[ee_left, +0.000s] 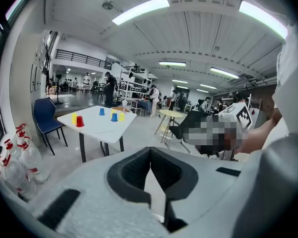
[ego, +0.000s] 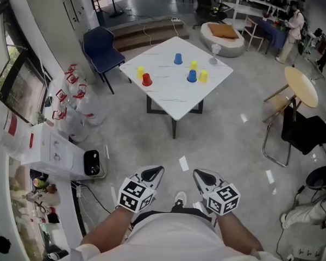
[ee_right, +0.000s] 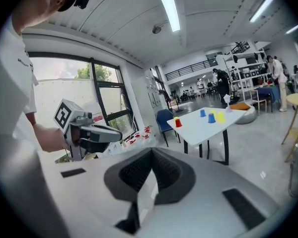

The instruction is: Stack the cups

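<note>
Far ahead stands a white square table [ego: 174, 99] with several small cups on it. A yellow cup [ego: 140, 72] and a red cup [ego: 146, 80] are at its left. One blue cup [ego: 177, 58] is at the back. Another blue cup [ego: 192, 76] sits between two yellow cups [ego: 203, 76]. The same cups show small in the left gripper view, with the red cup [ee_left: 80, 121] leftmost but one, and in the right gripper view around the red cup [ee_right: 178, 123]. My left gripper [ego: 155, 172] [ee_left: 150, 150] and right gripper [ego: 202, 174] [ee_right: 151, 151] are held close to my body, both shut and empty, well short of the table.
A blue chair [ego: 101, 47] stands left of the table, with packs of water bottles [ego: 76, 99] and a white box [ego: 54, 151] along the left wall. A round wooden table [ego: 301, 86] and a black chair [ego: 307, 132] are at the right. A beanbag [ego: 224, 34] lies behind.
</note>
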